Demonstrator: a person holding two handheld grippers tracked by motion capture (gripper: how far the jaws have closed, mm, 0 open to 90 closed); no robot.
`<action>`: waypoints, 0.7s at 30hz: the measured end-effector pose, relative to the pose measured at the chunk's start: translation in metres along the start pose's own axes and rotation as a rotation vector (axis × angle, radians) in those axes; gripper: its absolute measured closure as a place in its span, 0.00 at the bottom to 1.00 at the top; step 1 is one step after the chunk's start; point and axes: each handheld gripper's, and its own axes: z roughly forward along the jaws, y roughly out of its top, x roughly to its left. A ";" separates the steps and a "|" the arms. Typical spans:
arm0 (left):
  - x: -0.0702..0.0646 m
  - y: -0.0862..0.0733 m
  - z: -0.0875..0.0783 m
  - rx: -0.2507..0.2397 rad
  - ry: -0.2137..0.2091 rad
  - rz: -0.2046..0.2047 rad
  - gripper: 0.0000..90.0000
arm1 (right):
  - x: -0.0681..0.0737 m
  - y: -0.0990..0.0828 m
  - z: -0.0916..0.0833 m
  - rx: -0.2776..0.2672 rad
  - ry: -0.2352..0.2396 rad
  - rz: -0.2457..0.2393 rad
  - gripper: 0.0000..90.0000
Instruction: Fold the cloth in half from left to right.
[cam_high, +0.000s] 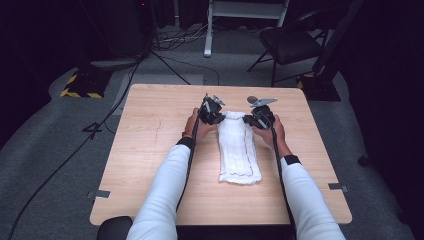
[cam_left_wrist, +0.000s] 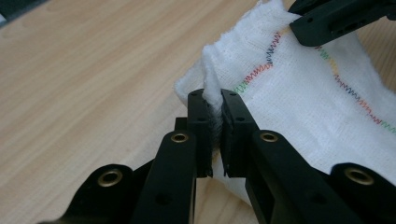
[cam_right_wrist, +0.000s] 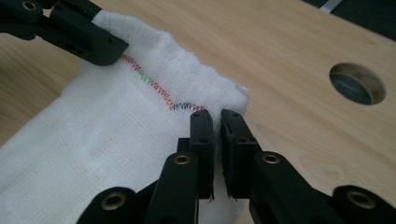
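Observation:
A white folded cloth (cam_high: 239, 150) with a multicoloured zigzag seam lies lengthwise on the middle of the wooden table (cam_high: 150, 150). My left gripper (cam_high: 212, 117) is shut on the cloth's far left corner; in the left gripper view a ridge of cloth (cam_left_wrist: 303, 93) is pinched between the pads of this gripper (cam_left_wrist: 215, 100). My right gripper (cam_high: 257, 119) is at the far right corner. In the right gripper view its jaws (cam_right_wrist: 217, 116) stand nearly together on the cloth's (cam_right_wrist: 116, 130) edge. Each gripper view also shows the other gripper at the opposite corner.
A round hole (cam_right_wrist: 357, 83) is cut in the tabletop to the right of the cloth. Beyond the table stand a dark chair (cam_high: 290, 45), a white frame (cam_high: 245, 15) and a yellow-and-black striped block (cam_high: 82, 85), with cables across the grey floor.

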 end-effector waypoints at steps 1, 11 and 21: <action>0.001 0.002 -0.001 -0.011 -0.002 -0.001 0.93 | -0.001 0.002 -0.002 -0.011 -0.003 0.003 0.94; 0.000 0.015 -0.015 -0.079 0.011 0.026 0.93 | -0.005 0.016 -0.021 -0.071 -0.044 -0.018 0.94; -0.003 0.030 -0.036 -0.131 0.048 0.051 0.94 | -0.001 0.028 -0.038 -0.132 -0.055 -0.038 0.94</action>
